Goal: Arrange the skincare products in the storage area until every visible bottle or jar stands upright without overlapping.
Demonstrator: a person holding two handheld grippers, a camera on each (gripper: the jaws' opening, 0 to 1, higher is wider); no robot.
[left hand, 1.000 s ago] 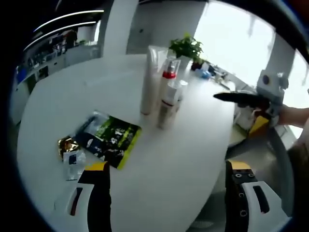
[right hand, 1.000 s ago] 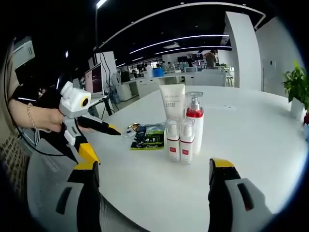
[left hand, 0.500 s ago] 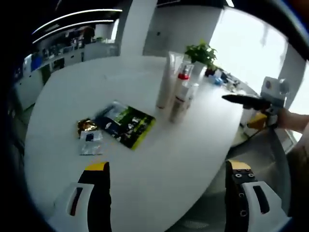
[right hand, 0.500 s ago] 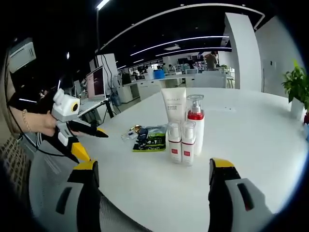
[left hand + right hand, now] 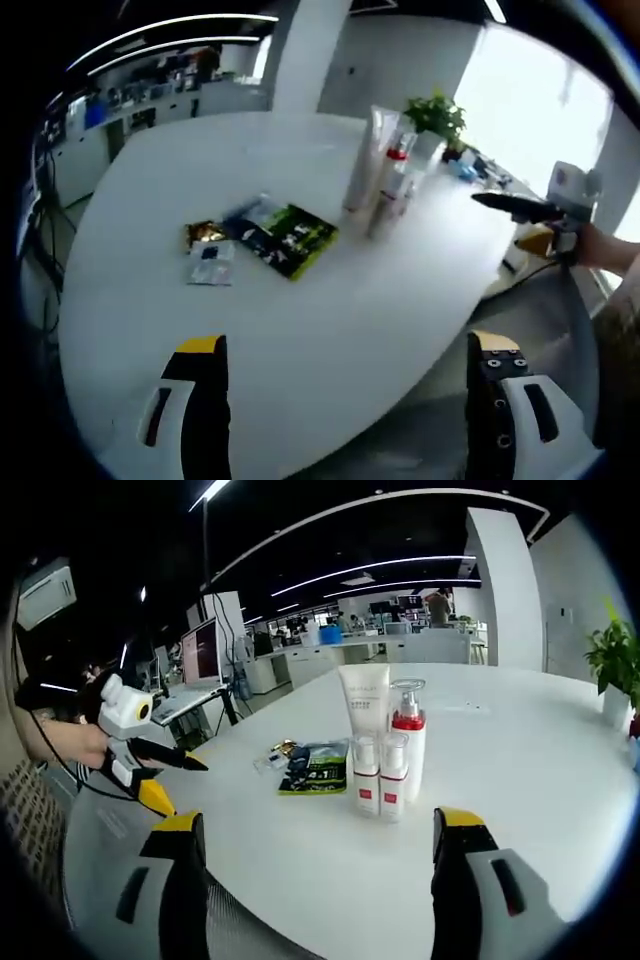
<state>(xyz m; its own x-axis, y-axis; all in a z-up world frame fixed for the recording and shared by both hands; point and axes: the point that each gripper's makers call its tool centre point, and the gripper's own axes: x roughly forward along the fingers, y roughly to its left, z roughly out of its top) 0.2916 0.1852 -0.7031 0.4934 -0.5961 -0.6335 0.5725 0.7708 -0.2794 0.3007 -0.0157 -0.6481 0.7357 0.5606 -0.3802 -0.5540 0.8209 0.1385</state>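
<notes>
In the right gripper view four containers stand upright in a tight cluster on the table [image 5: 520, 780]; the tube [image 5: 364, 697] is at the back, the pump bottle [image 5: 408, 735] just beside it at 3 o'clock; two small bottles [image 5: 379, 775] stand side by side in front; the flat packet [image 5: 315, 768] lies at 9 o'clock of the cluster, small sachets [image 5: 274, 756] beyond it at 10 o'clock; a potted plant [image 5: 612, 670] stands well apart at 2 o'clock.

A wide bare stretch of white bench [image 5: 330, 870] lies open between the near edge and the upright bottles [image 5: 385, 750] at twelve o'clock. Flat sachets [image 5: 312, 765] lie just beside them at eleven o'clock. A potted plant [image 5: 612, 665] stands well apart at two o'clock.
</notes>
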